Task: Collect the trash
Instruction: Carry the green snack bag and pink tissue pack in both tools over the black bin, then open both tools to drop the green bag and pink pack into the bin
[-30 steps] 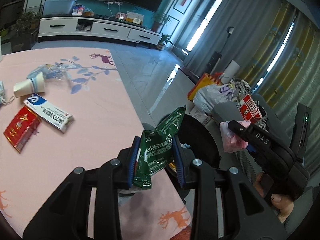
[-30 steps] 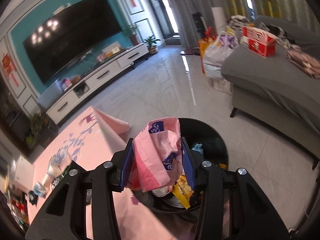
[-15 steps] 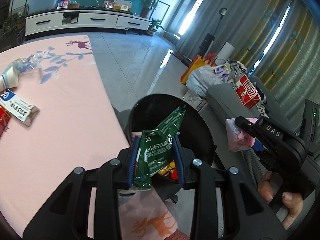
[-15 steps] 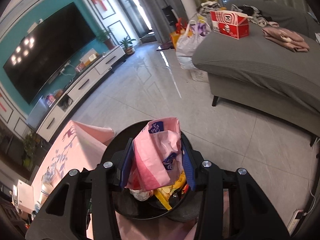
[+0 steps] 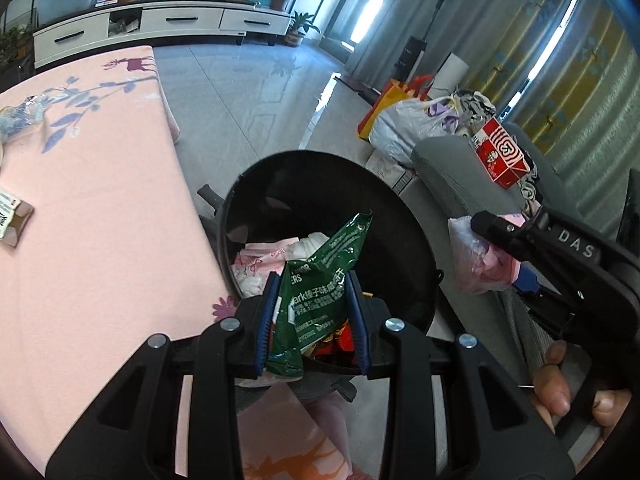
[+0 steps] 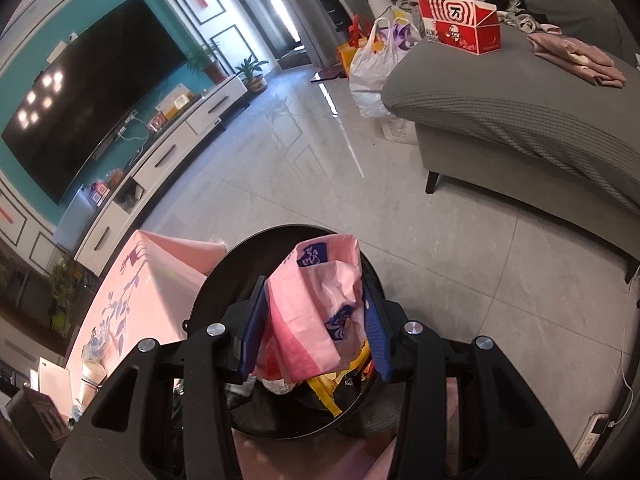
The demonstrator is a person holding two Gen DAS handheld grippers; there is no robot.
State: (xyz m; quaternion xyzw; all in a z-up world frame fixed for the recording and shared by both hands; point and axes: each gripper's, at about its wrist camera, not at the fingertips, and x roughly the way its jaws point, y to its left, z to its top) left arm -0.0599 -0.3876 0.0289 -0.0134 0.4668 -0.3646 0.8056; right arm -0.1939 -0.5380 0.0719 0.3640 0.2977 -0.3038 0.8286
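Grey floor tiles (image 6: 400, 216) run between a white TV cabinet (image 5: 160, 24) under a teal wall and a grey sofa (image 6: 520, 120), and a round black trash bin (image 5: 404, 240) stands on them right against the edge of a surface covered in a pink cloth (image 5: 100, 220) printed with blue leaves and deer. The bin already holds crumpled pink-and-white wrappers and some yellow and red packaging.

The left gripper (image 5: 312, 320) is above the bin's near rim, and its blue-padded fingers (image 5: 267, 320) are closed narrowly on a crumpled green snack bag (image 5: 320, 280), which sticks up and forward over the bin's opening. Just to the right of the bin in the left wrist view, the right gripper (image 5: 486, 226) reaches in from the sofa side, with the person's hand (image 5: 560, 380) wrapped around its handle. In its own view, the right gripper (image 6: 316, 332) has its fingers (image 6: 252, 332) pressed against both sides of a crumpled pink plastic bag (image 6: 320, 304) with blue print, held over the bin's mouth.

On the surface, away from the bin, lie a flattened carton (image 5: 12, 216) at the picture's left edge and a clear crumpled wrapper (image 5: 20, 116) farther back. Beyond the bin, on the sofa, sits a red-and-white box (image 6: 460, 24), and a full white plastic bag (image 6: 372, 64) leans at the sofa's end.
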